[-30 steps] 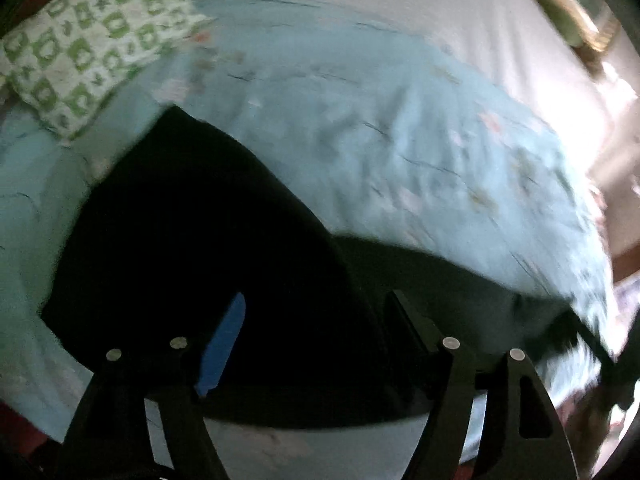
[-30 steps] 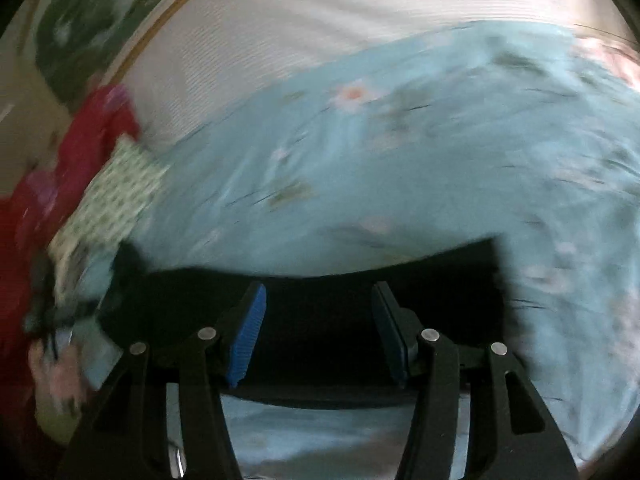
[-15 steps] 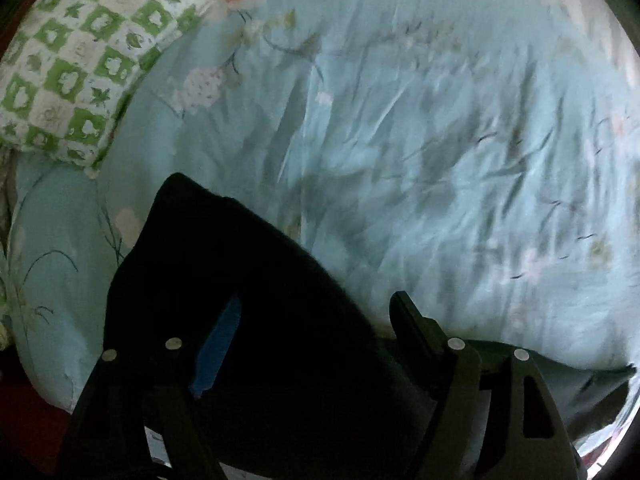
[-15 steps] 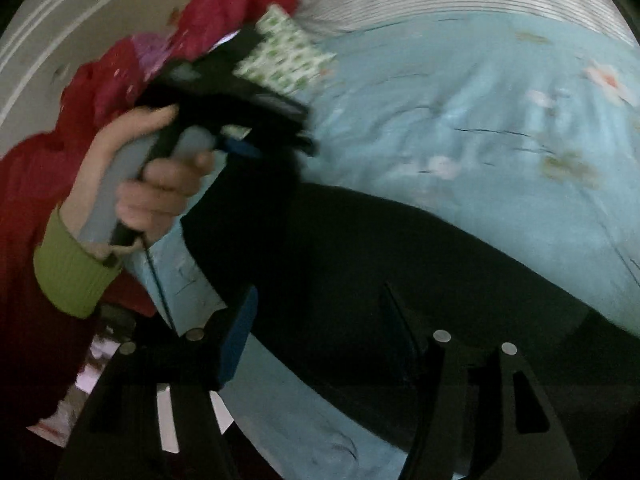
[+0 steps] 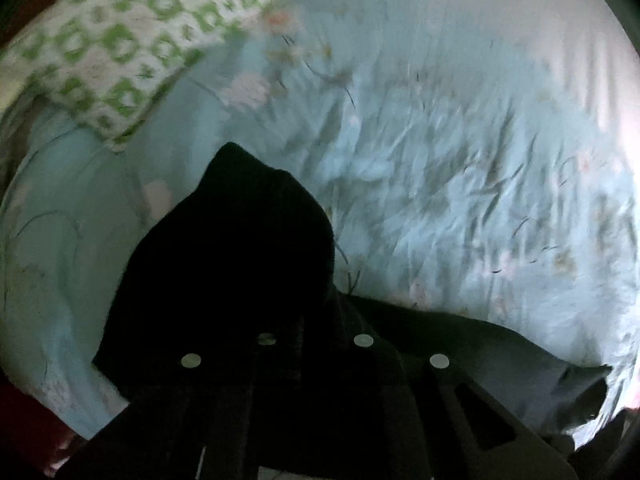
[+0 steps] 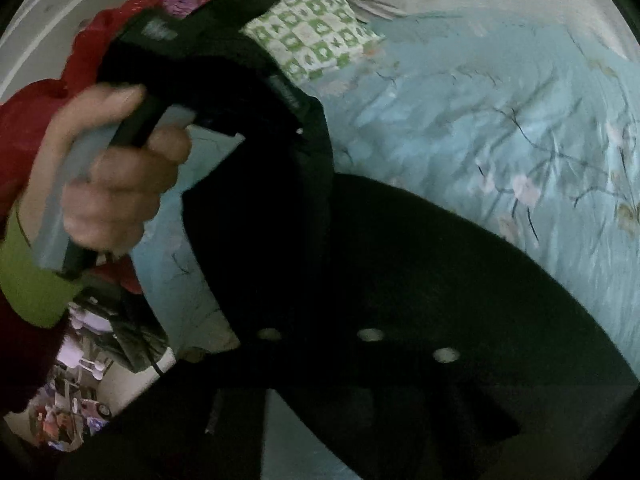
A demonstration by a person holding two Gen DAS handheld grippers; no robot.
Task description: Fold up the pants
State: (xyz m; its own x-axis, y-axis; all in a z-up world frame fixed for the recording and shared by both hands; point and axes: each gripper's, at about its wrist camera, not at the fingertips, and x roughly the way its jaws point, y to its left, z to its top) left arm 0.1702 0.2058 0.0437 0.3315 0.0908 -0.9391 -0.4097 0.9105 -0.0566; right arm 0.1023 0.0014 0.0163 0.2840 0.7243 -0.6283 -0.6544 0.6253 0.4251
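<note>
While the black pants [image 5: 240,264] hang bunched in a peak above the blue floral bedspread [image 5: 460,168], your left gripper [image 5: 314,320] has its fingers drawn together on the cloth. Your right gripper [image 6: 320,312] looks pinched on the pants too, though dark fabric hides its tips. Your left hand [image 6: 108,176] grips the handle, and a green checked pillow [image 5: 120,44] lies beyond.

matt black cloth pants [image 5: 240,264] on a wrinkled, soft cotton-like sheet [image 5: 440,168]; matt plastic left gripper [image 5: 316,344].
</note>
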